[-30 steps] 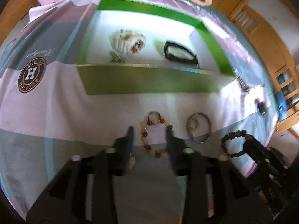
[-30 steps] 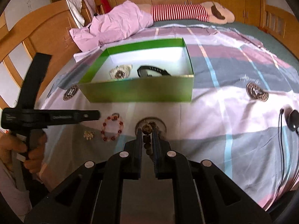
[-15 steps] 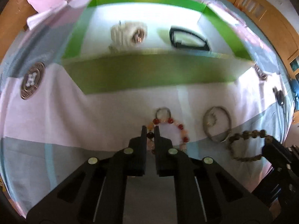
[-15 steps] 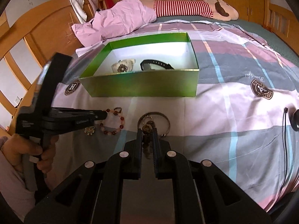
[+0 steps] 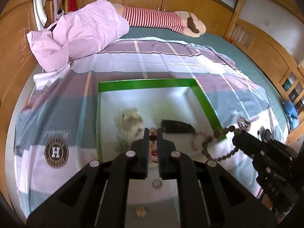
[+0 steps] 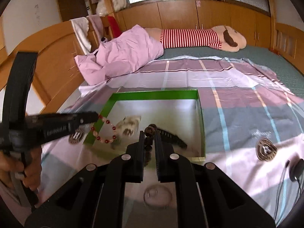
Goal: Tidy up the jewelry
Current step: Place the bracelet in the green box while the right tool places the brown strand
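Green box [image 6: 201, 114] on the plaid bedsheet [image 6: 237, 98], open at the top, white inside, with a cream-coloured beaded piece [image 6: 131, 124] near the left wall and a black watch [image 6: 172, 137] beside it, long axis running from the middle toward the near right corner. Left gripper [image 5: 152, 133] clenched on the red and pink bead bracelet [image 6: 104, 131], held in the air above the left edge of the box, loop hanging down from the fingertips. Right gripper [image 6: 150, 134] clenched on the dark bead bracelet [image 5: 218, 144], held above the near right part of the box, loop hanging below. On the sheet in front of the box, a metal bangle [image 6: 157, 194], blurred, and a small pale ornament [image 5: 140, 211]. Farther on the bed, a pink crumpled quilt [image 6: 125, 55] and a striped plush toy [image 6: 199, 38].
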{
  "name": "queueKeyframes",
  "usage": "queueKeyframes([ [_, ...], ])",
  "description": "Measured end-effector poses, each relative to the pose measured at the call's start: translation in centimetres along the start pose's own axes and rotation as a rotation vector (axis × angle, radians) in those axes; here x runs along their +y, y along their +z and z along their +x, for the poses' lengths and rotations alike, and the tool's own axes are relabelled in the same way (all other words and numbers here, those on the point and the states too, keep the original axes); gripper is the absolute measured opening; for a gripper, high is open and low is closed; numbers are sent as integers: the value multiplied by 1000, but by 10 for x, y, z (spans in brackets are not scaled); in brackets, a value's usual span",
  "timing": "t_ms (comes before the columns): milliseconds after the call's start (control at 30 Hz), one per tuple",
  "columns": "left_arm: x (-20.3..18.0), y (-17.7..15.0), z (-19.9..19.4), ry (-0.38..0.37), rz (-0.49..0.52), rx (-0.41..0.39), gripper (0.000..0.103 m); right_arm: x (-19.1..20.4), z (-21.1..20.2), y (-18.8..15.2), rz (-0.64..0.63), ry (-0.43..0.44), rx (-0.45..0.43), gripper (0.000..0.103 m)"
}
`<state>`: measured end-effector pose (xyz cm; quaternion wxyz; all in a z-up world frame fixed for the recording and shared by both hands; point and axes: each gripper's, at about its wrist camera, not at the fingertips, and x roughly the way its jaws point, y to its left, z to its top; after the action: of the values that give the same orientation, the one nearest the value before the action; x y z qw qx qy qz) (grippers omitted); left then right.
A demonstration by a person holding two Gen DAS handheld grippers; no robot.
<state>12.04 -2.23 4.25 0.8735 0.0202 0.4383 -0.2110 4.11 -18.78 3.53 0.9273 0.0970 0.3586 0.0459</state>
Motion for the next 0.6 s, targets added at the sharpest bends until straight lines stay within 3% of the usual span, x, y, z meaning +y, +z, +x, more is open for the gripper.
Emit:
queueKeyframes([
  [200,18,6,45,33,-25,58,8,-13,63,1,26,-40,123,12],
  [267,24,1,57,38,-37,91,10,-17,68,-1,50,-41,134,23],
  [333,26,-2,58,56,-45,101,24,-19,57,-4,82,-21,124,44],
  [400,23,-4,49,58,-34,91,44,-14,42,-6,71,-3,103,50],
  [600,13,-29,7,29,-22,72,57,-15,-6,-39,61,32,104,64],
])
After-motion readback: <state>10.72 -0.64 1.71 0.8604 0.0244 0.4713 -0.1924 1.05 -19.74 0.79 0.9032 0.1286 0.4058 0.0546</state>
